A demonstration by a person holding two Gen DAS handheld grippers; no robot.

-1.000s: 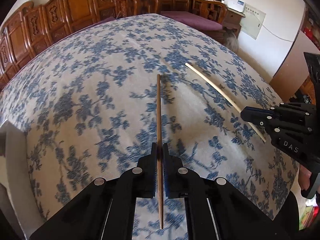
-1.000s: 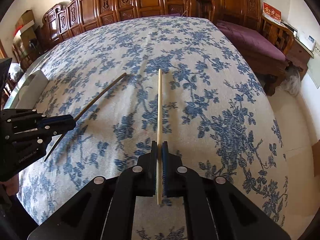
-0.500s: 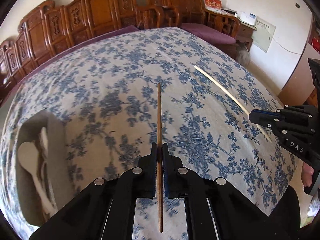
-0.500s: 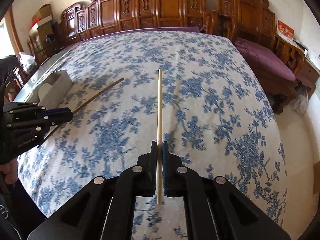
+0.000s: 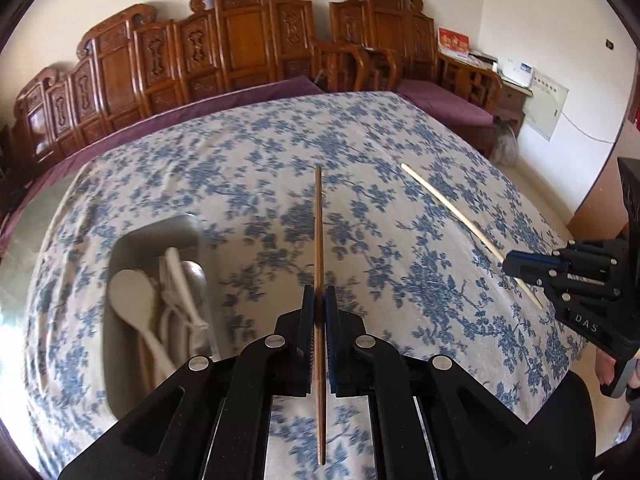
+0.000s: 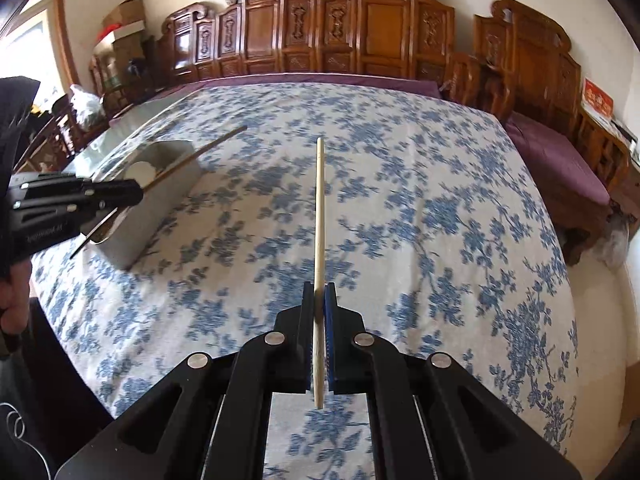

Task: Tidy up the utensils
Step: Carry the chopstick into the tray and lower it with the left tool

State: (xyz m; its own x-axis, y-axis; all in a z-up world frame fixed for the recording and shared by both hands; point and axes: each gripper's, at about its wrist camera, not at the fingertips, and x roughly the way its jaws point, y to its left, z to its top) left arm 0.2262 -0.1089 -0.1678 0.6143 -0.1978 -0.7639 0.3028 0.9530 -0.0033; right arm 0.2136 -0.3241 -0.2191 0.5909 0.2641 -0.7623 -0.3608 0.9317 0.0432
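Two black hand-held grippers are each clenched on a single chopstick above a desk (image 5: 460, 292) covered in a white cloth with a blue flower print. Nearest in the left wrist view, the left hand-held gripper (image 5: 319, 312) clamps a thin dark brown wooden chopstick (image 5: 318, 240) between its pads, near the stick's lower half; the stick runs straight ahead, well clear of the cloth. Nearest in the right wrist view, the right hand-held gripper (image 6: 319, 312) pinches a pale cream chopstick (image 6: 319, 216) close to its near end, the long part reaching forward over the desk.

Just left of the left hand-held gripper, a rectangular grey metal tray (image 5: 120, 360) sits on the cloth near the desk's left edge. Inside it lie a white plastic spoon (image 5: 132, 300) with its bowl toward the far end, other white handles beside it, and what looks like a metal spoon (image 5: 196, 276); these are blurred and overlap, so their count is unclear. From the right wrist view, the brown chopstick hangs over the tray's near side without touching it.

Beyond the desk, a purple cushioned bench (image 6: 560, 160) and a row of carved reddish-brown wooden seat backs (image 6: 360, 24) line the pale wall.
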